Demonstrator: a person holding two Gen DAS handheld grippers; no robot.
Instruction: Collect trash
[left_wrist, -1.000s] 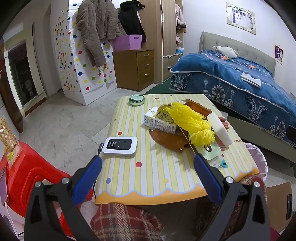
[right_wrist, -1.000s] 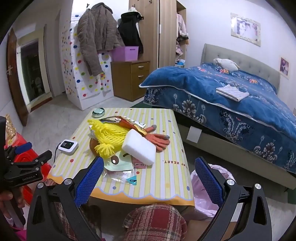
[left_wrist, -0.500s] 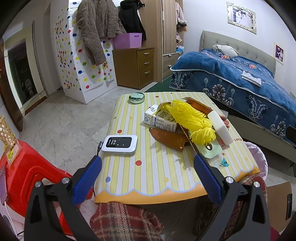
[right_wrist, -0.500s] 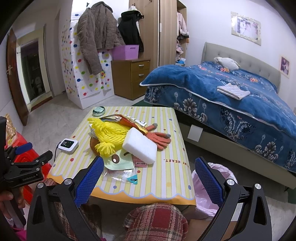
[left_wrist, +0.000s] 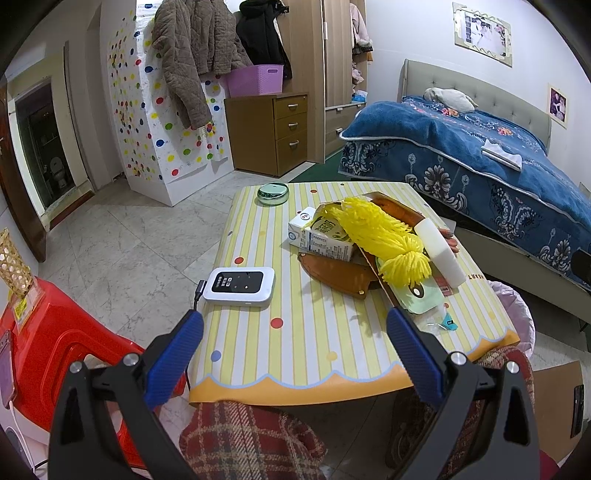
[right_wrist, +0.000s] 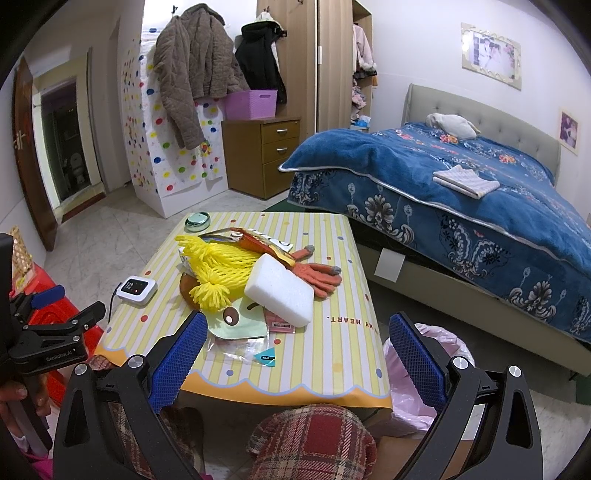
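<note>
A low table (left_wrist: 258, 347) in a yellow striped cloth stands beside the blue-covered bed (right_wrist: 480, 206), and everything to be cleared sits heaped on it. At the middle of the pile lies a yellow mesh net (right_wrist: 218, 266), with a white foam block (right_wrist: 279, 291) leaning over its side nearer the bed. An orange glove (right_wrist: 317, 277) pokes out from behind the block toward the bed. On the side of the net away from the bed a milk carton (left_wrist: 321, 240) lies on its side, above a brown leather sheath (left_wrist: 332, 273). A clear plastic wrapper (right_wrist: 240, 347) with a teal tab lies at the table's near edge.

Away from the heap, a white pocket router (left_wrist: 240, 284) sits by the near corner with its cable trailing off the edge, and a round green tin (left_wrist: 273, 192) rests at the far end.

A bin lined with a pink bag (right_wrist: 436, 343) stands on the floor against the table's bed side; its contents cannot be made out.

The left gripper (left_wrist: 293, 343) and right gripper (right_wrist: 295, 347) both hover short of the near edge, jaws spread wide and holding nothing.

Only the right camera shows the glove fully; only the left shows the carton's printed face.
</note>
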